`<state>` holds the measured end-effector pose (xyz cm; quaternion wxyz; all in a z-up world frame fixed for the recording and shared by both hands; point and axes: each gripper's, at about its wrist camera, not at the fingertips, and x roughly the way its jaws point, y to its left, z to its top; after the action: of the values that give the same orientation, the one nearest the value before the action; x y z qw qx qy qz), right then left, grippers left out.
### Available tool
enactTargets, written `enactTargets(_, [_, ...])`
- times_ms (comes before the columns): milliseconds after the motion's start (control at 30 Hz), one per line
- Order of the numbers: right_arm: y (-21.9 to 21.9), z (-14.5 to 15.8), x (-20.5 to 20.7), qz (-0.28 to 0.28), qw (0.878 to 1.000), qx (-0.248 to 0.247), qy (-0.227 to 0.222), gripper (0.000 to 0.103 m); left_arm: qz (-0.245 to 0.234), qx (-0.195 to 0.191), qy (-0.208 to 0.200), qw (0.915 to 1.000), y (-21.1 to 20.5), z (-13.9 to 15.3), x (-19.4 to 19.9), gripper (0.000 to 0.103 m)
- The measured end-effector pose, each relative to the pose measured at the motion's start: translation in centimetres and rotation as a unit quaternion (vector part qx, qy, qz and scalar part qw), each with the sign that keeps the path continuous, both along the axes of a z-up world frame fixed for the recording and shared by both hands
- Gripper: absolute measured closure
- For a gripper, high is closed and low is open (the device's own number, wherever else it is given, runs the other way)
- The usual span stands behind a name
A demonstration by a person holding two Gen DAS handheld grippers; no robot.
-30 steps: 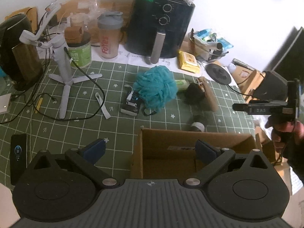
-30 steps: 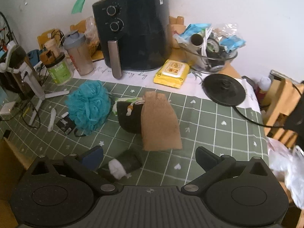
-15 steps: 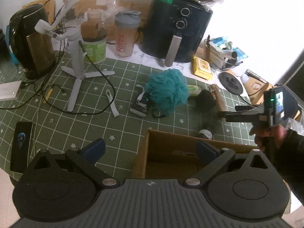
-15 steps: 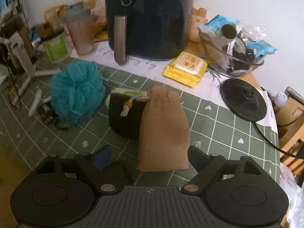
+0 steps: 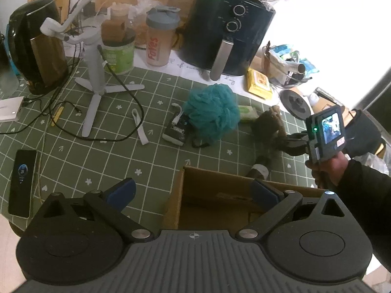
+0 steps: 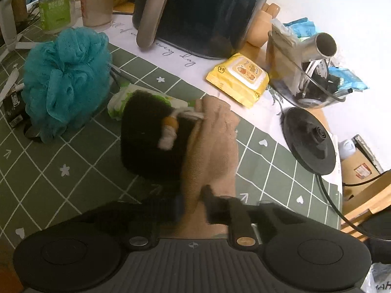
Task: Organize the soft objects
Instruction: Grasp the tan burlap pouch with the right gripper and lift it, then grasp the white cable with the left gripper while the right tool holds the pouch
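Observation:
My right gripper (image 6: 193, 202) is shut on the near end of a tan cloth pouch (image 6: 215, 146) that lies on the green mat against a black furry pouch (image 6: 151, 141). A teal mesh bath pouf (image 6: 63, 80) sits to their left; it also shows in the left wrist view (image 5: 211, 113). My left gripper (image 5: 193, 191) is open and empty, held above the near edge of an open cardboard box (image 5: 220, 202). The right gripper (image 5: 293, 142) and the tan pouch (image 5: 277, 124) show at the right of that view.
A black air fryer (image 5: 227, 29), shaker bottle (image 5: 158, 41), green jar (image 5: 118, 53), kettle (image 5: 36, 46) and white tripod (image 5: 95, 73) with cables crowd the back. A phone (image 5: 22, 178) lies near left. Yellow wipes (image 6: 238, 78), a kettle base (image 6: 309, 140) and a bowl (image 6: 310, 80) stand right.
My right gripper moved forward and down onto the tan pouch and closed on its near end, bunching it. My left gripper rose and pulled back a little, still open.

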<state>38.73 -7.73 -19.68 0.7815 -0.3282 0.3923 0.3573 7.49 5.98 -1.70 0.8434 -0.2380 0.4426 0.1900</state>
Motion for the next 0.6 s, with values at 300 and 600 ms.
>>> enactTargets(300, [-2.6, 3.3, 0.3, -0.028, 0.998, 0.054, 0.002, 0.099, -0.034, 0.014, -0.023, 0.999, 0.3, 1.0, 1.7, 0.0])
enactTargets(600, [-5.5, 7.1, 0.1, -0.07, 0.992, 0.108, 0.012, 0.099, -0.068, 0.023, -0.034, 0.9968, 1.3, 1.1, 3.2, 0.0])
